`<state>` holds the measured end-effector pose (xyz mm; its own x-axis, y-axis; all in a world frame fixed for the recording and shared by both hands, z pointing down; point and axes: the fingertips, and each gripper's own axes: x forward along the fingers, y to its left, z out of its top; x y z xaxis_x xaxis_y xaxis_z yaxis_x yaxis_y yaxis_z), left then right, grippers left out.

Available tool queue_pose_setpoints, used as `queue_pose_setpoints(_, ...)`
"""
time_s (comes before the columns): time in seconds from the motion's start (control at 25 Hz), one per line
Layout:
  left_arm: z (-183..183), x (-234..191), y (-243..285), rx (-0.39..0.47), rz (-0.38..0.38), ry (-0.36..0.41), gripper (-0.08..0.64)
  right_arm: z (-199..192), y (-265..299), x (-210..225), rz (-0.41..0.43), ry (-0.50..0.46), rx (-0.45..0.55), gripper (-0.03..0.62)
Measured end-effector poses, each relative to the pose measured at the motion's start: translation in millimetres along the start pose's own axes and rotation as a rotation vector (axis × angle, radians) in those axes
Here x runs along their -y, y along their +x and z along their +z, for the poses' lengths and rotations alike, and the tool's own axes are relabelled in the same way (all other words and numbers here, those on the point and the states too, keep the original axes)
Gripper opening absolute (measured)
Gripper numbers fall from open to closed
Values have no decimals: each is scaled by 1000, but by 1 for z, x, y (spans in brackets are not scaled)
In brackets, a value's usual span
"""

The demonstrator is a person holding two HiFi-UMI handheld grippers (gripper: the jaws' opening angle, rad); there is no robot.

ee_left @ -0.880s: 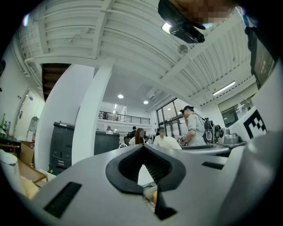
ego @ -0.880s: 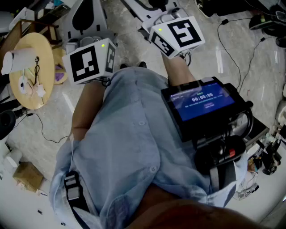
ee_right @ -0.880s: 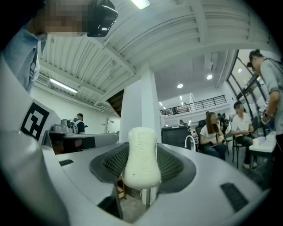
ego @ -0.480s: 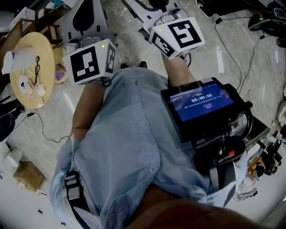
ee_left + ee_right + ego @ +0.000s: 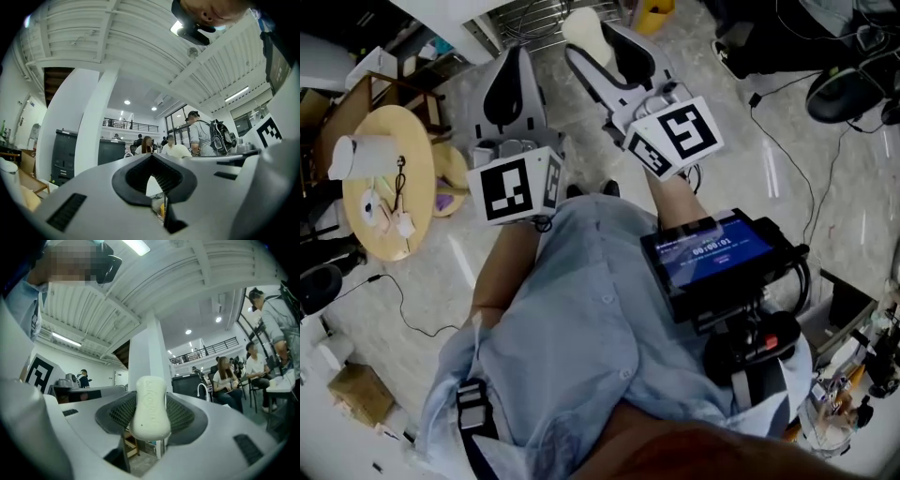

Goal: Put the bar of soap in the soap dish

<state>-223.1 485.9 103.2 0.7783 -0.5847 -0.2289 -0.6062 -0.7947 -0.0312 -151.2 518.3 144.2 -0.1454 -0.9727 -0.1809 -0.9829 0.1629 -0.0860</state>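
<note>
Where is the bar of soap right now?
The bar of soap is clamped in the right gripper, mid right gripper view; in the head view it sits top centre, past that gripper's marker cube.

A white square pillar point(image 5: 96, 122) rises to a ribbed white ceiling point(image 5: 117, 37). Left of the pillar stands a dark cabinet point(image 5: 63, 154). Right of the pillar an upper gallery with a railing point(image 5: 126, 124) runs under round ceiling lights point(image 5: 127, 102), and further right are tall dark-framed windows point(image 5: 180, 117). The floor point(image 5: 797, 187) is pale glossy stone, crossed by black cables point(image 5: 778, 122), with a round wooden desk point(image 5: 380, 178) standing on it
</note>
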Motion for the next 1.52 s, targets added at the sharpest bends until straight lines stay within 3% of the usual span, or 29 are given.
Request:
queue_pose_setpoints(0.48,-7,8,-9,15,9,-41,8,0,-11,-7,51,-12,-4,204)
queue_pose_setpoints(0.8,-28,28,29,-29,-2,-37,8,-5,-12,39,37,16,-15,204)
queue_pose_setpoints(1.32,-67,-57,142,-51,-26,-13,8,-34,104,102,7,29,-31,202)
queue_pose_setpoints(1.52,-72,-95,184,-43,-33,-37,8,-36,158,124,-7,39,-24,202)
